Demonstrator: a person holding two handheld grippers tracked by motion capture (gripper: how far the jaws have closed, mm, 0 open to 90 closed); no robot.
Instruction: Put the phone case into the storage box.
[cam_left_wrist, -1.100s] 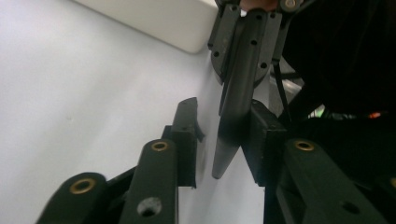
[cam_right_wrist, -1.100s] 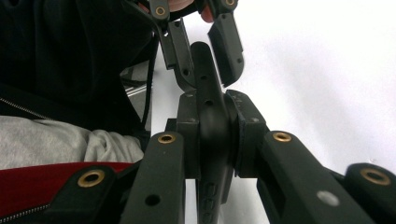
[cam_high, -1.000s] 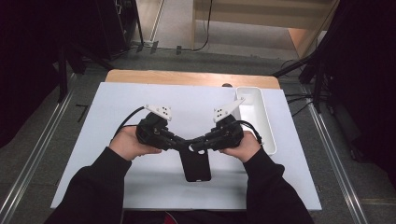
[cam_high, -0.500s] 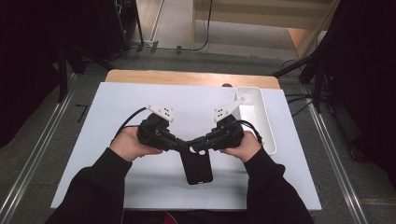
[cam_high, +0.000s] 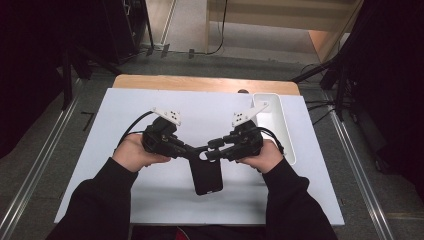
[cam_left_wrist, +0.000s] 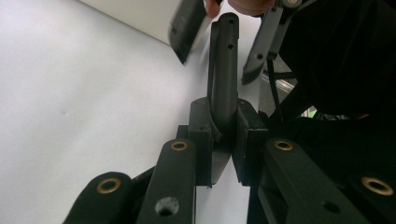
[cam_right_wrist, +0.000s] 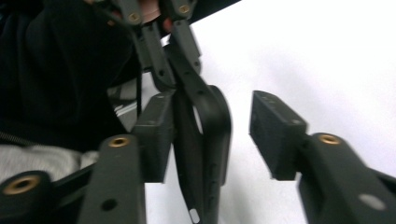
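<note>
**A:** High view: the black phone case (cam_high: 206, 172) hangs over the near middle of the table (cam_high: 125, 107). Handling?

**B:** Probably light, thin and bendy. The left claw (cam_left_wrist: 223, 135) pinches its top edge. The right claw (cam_right_wrist: 219, 135) has just been opening; one pad touches the case, the other stands clear. Grip the stiffer rim.

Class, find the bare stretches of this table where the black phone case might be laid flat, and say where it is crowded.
Free: the white mat left of the left gripper, and the strip between both grippers and the wooden edge. Crowded: the centre, where the phone case hangs between the left and the right gripper, and the right side by the white tray.
</note>
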